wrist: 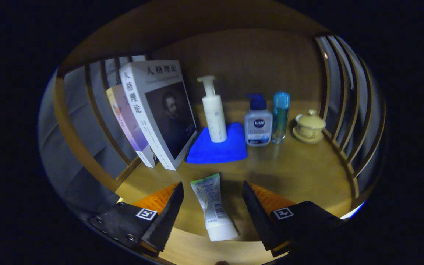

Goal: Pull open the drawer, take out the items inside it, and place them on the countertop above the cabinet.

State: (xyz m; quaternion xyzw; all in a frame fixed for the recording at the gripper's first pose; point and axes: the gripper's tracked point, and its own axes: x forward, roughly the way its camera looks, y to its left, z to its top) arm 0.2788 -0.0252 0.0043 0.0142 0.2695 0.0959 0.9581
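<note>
**Tube on the worktop, hand-held gripper spread wide around it**

The worktop point(300, 173) is a warm, smooth wooden surface, dimly lit, with a plain wooden back panel and curved slatted rails point(348, 110) closing it in at either side. Grey cloth hangs beyond the slats.

Taking the blue folded cloth point(217, 149) as the marker: a white pump bottle point(214, 114) stands upright on it, slim and cylindrical. To the left of the cloth two books lean together. The nearer is a thick white book point(160, 114) with Chinese characters on cover and spine and a dark portrait on the front; behind it leans a thinner book point(125, 117) with a pastel spine. Right of the cloth stands a squat clear pump bottle point(258, 123) with a blue top and a round dark badge reading NIVEA, then a tall blue-green translucent bottle point(280, 117) just beside it, then a small cream lidded cup point(309, 127) on a saucer (ceramic, by the look of it).

In front of the cloth lies a soft squeeze tube point(212, 206), flat on the wood, white cap toward the viewer, green crimped end toward the cloth, a barcode on its side. The hand-held gripper point(212, 213) stands wide apart, its serrated fingers point(166, 217) either side of the tube, neither touching it.
</note>
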